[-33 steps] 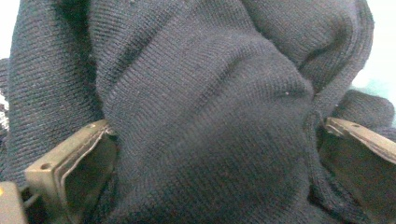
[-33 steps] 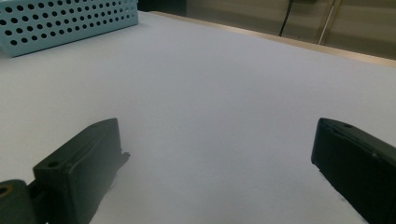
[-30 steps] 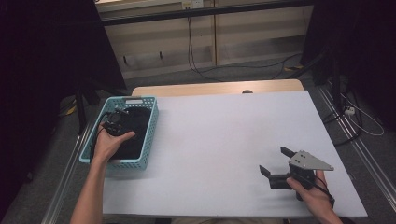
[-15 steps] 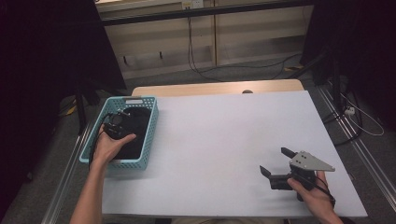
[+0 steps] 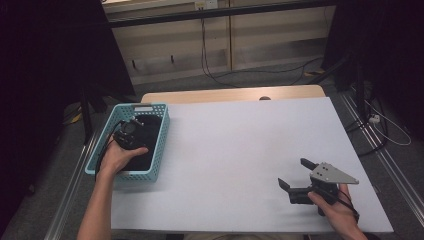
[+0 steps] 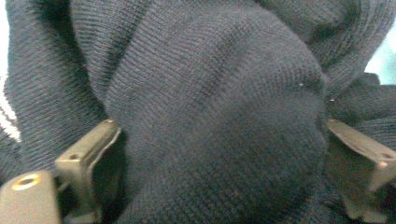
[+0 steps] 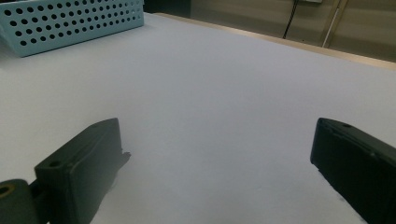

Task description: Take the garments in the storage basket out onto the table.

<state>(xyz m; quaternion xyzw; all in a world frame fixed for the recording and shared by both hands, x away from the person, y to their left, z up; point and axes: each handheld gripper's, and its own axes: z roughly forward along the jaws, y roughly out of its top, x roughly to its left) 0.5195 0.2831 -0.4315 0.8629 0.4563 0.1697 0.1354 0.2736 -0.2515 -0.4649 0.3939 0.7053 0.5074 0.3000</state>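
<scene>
A light blue perforated basket [image 5: 143, 106] stands at the table's left edge with dark navy knitted cloth [image 5: 148, 150] inside it. My left gripper [image 5: 131, 131] points down into the basket, held by the person's left hand. In the left gripper view a bulge of the knit cloth [image 6: 210, 84] fills the gap of the left gripper [image 6: 219, 126]; its jaws stand wide, have just been closing, and reach the fabric's sides. My right gripper [image 5: 292, 172] rests near the table's front right, open, with nothing between its jaws [image 7: 217, 126].
The white table top [image 5: 240, 140] lies between the two hands. The basket [image 7: 70, 21] sits far off at the upper left of the right gripper view. Cables and dark stands lie on the floor behind and beside the table.
The left gripper has tipped slightly further down onto the cloth in the basket. The right gripper has not moved.
</scene>
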